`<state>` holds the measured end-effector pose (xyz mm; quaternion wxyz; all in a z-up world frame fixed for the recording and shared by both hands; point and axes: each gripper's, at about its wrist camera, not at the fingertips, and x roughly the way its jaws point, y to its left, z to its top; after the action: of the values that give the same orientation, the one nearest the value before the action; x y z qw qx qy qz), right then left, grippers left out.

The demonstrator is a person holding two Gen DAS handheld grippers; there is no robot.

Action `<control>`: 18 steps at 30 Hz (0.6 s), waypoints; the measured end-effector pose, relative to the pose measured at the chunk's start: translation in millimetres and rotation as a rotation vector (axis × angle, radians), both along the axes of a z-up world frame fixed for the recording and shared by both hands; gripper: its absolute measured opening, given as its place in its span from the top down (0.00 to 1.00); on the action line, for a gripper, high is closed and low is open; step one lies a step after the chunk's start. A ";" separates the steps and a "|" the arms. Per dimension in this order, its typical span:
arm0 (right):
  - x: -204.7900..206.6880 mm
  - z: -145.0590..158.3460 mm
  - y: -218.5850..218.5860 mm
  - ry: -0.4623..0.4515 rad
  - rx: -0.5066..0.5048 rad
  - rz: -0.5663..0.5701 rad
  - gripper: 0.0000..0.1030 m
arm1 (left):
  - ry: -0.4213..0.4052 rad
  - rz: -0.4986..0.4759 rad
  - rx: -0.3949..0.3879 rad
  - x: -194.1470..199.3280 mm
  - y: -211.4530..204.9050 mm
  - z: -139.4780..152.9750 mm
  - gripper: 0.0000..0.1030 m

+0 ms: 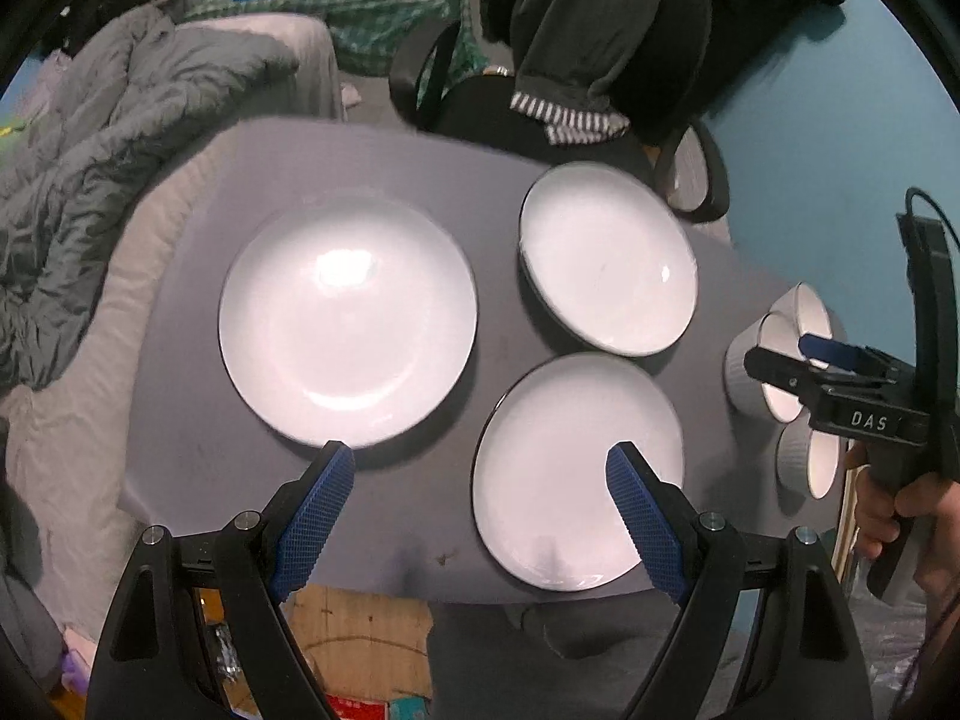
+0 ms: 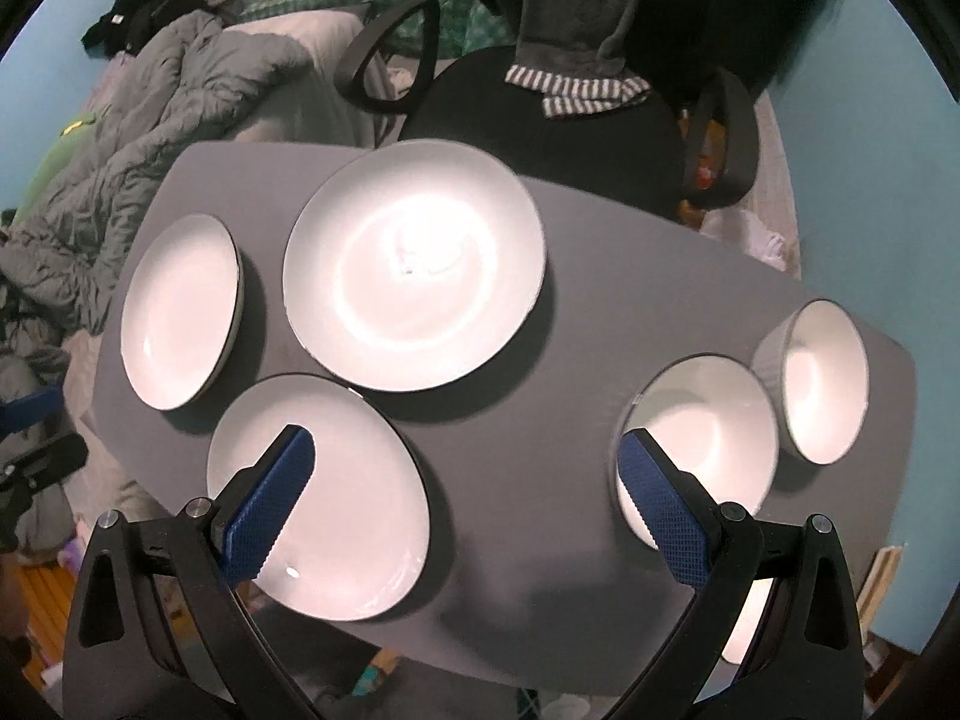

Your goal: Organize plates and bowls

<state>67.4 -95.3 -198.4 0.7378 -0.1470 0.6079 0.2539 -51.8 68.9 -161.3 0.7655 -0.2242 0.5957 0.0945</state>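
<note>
A grey tabletop [image 1: 360, 168] carries everything, with a bed under a rumpled grey quilt [image 1: 108, 168] past its left edge and a black office chair [image 1: 528, 114] draped with clothes past its far edge.

Three white plates with dark rims lie flat and apart from one another. One plate [image 1: 348, 324] lies toward the left edge, a second [image 1: 606, 258] toward the far edge, and a third [image 1: 576, 474] sits right at the near edge.

Three white ribbed bowls stand upright in a row along the right edge: the far bowl [image 2: 822, 384], the middle bowl [image 2: 702, 444] just beside it, and a near bowl [image 1: 810, 462] by the near right corner.

The left claw [image 1: 480, 456] hangs above the near edge, spread wide and empty, one blue pad over the rim of the left plate and the other over the near plate. The right claw [image 2: 468, 444], held in a hand [image 1: 900, 516], is also wide apart and grips nothing. It hovers above the right part of the tabletop, between the near plate and the middle bowl.
</note>
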 end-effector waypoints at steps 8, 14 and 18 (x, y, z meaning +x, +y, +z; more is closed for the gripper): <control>-11.4 -38.9 11.3 0.007 -0.012 0.074 0.02 | 0.043 -0.018 -0.028 -1.1 -10.2 -41.4 0.15; -22.5 -66.7 14.9 0.034 -0.027 0.114 0.02 | 0.070 -0.020 -0.047 -4.9 -16.7 -67.5 0.15; -25.9 -75.5 14.2 0.044 -0.024 0.120 0.02 | 0.073 -0.019 -0.052 -6.1 -21.5 -78.6 0.15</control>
<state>41.5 -81.1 -273.9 0.7058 -0.1867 0.6171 0.2936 -57.9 47.4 -239.9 0.7381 -0.2346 0.6275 0.0799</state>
